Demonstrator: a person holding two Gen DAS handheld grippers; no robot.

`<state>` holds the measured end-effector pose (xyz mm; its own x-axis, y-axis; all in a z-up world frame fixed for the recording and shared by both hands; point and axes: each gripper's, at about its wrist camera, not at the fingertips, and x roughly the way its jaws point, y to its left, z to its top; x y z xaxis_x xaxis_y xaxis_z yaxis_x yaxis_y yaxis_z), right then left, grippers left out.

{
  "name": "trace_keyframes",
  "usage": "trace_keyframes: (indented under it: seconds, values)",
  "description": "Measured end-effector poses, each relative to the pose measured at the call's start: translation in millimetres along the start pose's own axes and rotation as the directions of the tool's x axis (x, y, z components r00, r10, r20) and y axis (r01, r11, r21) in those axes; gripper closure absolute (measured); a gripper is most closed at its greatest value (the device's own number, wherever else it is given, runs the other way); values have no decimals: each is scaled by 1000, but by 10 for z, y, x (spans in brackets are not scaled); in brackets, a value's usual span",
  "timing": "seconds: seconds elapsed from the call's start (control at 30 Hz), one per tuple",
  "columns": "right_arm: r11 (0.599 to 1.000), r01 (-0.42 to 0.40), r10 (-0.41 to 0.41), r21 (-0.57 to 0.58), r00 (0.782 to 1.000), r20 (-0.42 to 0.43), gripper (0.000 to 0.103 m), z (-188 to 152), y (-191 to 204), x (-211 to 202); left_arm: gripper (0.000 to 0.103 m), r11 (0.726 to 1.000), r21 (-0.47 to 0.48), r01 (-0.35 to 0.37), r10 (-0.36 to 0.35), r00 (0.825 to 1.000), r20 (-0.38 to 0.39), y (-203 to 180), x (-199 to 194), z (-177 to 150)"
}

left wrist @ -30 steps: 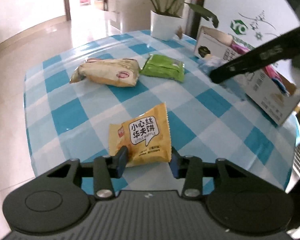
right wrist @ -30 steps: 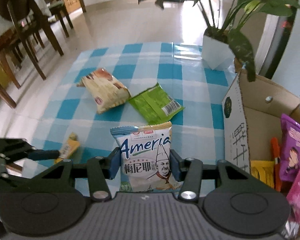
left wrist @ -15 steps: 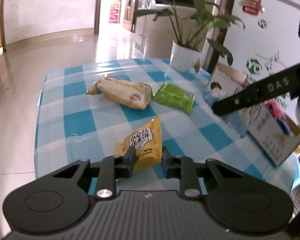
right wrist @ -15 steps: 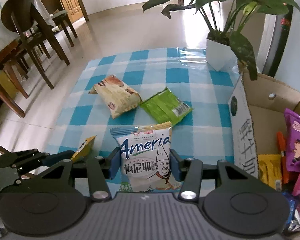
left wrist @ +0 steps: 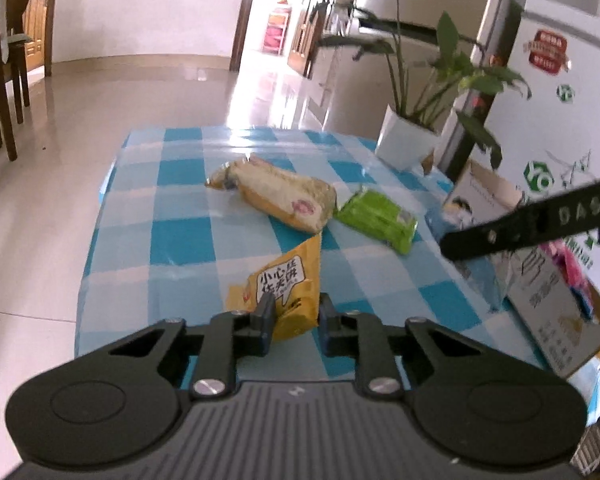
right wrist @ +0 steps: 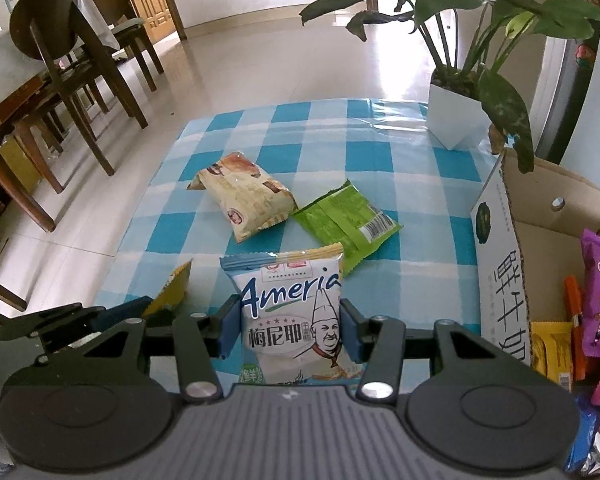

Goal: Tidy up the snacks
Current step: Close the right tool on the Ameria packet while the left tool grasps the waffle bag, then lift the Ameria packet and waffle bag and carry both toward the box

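Step in hand, as judged: both packets are gripped and due for the cardboard box (right wrist: 540, 232) standing at the right edge of the blue-checked table (right wrist: 332, 136), already part-filled with purple, orange and yellow packs. To do it well: lift each packet clear of the cloth before swinging right, pass over the box's near wall rather than into it, and release one at a time over the open space in the box. The right gripper (right wrist: 288, 330) holds the white-and-blue Ameria packet (right wrist: 290, 308) upright, pads pressed on both side edges. The left gripper (left wrist: 294, 312) is clamped narrow on the lower edge of the yellow waffle packet (left wrist: 280, 288), which tilts up off the table. A beige bread packet (right wrist: 244, 196) and a green packet (right wrist: 346, 218) lie touching mid-table, untouched.
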<state>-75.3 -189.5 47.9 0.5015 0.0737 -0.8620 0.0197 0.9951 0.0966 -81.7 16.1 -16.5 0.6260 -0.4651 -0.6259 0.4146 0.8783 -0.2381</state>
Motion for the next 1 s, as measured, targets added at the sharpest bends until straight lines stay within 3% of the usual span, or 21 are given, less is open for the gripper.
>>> trace_keyframes:
  seconds: [0.33, 0.53, 0.77, 0.87, 0.93, 1.0]
  values:
    - [1000, -4, 3, 26, 1000, 31, 47, 40, -74, -83, 94, 993, -95, 70, -62, 994, 85, -7, -194, 162]
    - [999, -13, 10, 47, 998, 56, 47, 67, -133, -151, 97, 990, -116, 86, -76, 993, 87, -64, -220, 158]
    - [998, -14, 9, 66, 997, 75, 47, 69, -228, -238, 98, 994, -78, 82, -75, 994, 85, -205, -244, 248]
    - [997, -11, 5, 71, 997, 76, 47, 52, -253, -261, 97, 991, -96, 96, -93, 995, 39, -160, -211, 220]
    - [997, -14, 8, 73, 997, 80, 47, 51, -272, -282, 95, 994, -72, 88, -87, 996, 8, -143, -223, 164]
    - [997, -16, 9, 77, 996, 87, 47, 59, -289, -294, 78, 997, -22, 78, -79, 995, -53, -176, -214, 97]
